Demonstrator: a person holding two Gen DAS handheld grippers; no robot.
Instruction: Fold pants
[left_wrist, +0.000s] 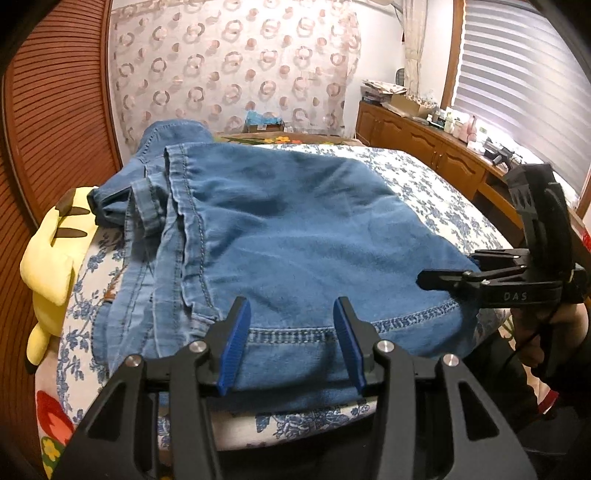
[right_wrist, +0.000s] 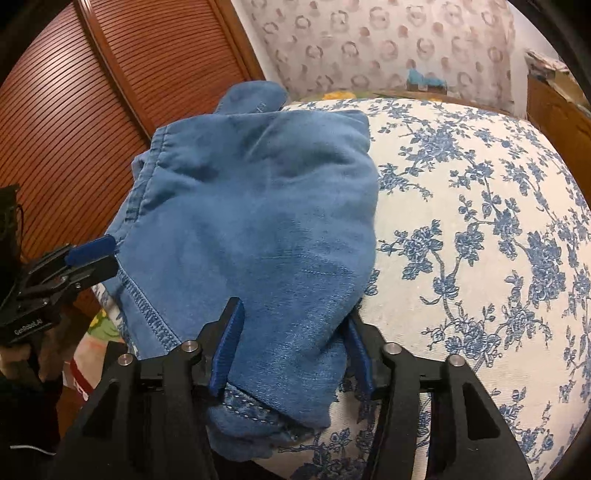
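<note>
- The pants (left_wrist: 280, 236) lie in a folded stack on the bed (left_wrist: 436, 192), at its near-left corner, the stitched hem edge running along the bed's near edge.
- Left gripper (left_wrist: 291, 343): jaws apart, straddling the hem, gripping nothing.
- Right gripper (right_wrist: 291, 347): jaws spread around the stack's near-right corner, cloth between them but not pinched.
- Risk: a one-sided pinch here probably takes only the top layer, so lifting peels the stack open.
- Risk: the stack sits close to the bed's left edge beside the plush (left_wrist: 55, 251); a drag leftward could pull cloth over that edge.
- Risk: uneven pull between the two grippers would skew the fold, since the far left layers already bunch.
- Long axis: my reading is that it runs from the bed's near edge toward the far edge, hem nearest; where the waistband lies cannot be told.
</note>
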